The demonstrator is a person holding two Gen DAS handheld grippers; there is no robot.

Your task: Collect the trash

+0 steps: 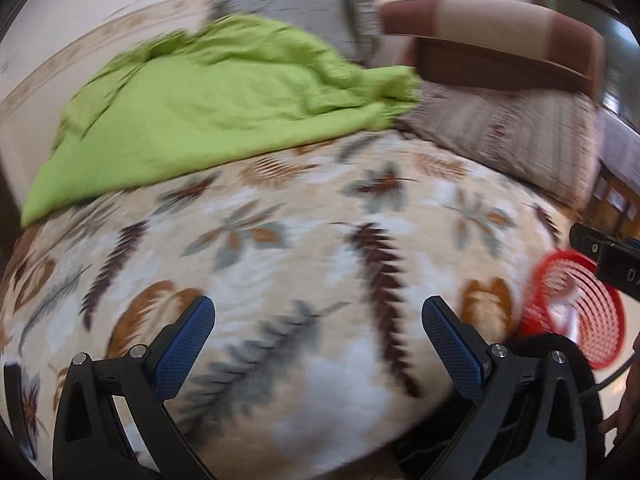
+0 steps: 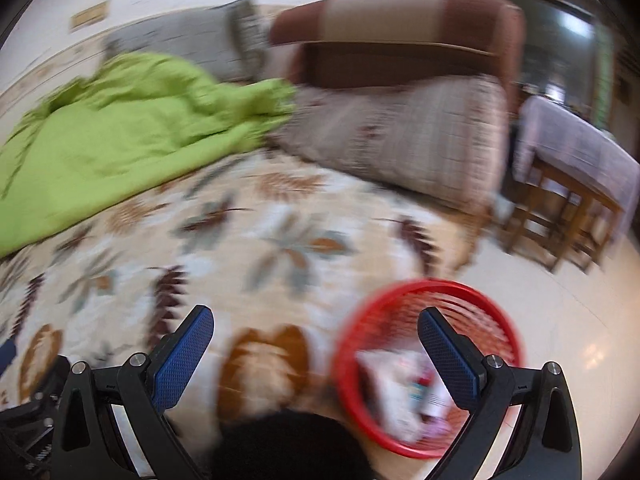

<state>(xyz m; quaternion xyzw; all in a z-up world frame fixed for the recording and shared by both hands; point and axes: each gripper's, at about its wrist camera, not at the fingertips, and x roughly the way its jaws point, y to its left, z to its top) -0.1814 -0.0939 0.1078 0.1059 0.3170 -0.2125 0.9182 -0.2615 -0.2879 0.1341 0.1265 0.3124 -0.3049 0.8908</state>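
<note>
Both the left gripper [image 1: 318,320] and right gripper [image 2: 316,330] gape empty over the bed [image 1: 280,240], while the trash [image 2: 404,392], probably light crinkly wrappers best pinched by an edge, lies in the red basket [image 2: 496,320] on the floor.

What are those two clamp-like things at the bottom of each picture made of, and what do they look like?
Each tool, left and right, has black plastic triangular arms with cut-out slots and silver screws. Its two fingers carry blue pads with a fine dotted texture. A dark cable trails at the right of the left view.

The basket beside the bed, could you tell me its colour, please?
Red, with a mesh wall; the right wrist view shows it best.
</note>
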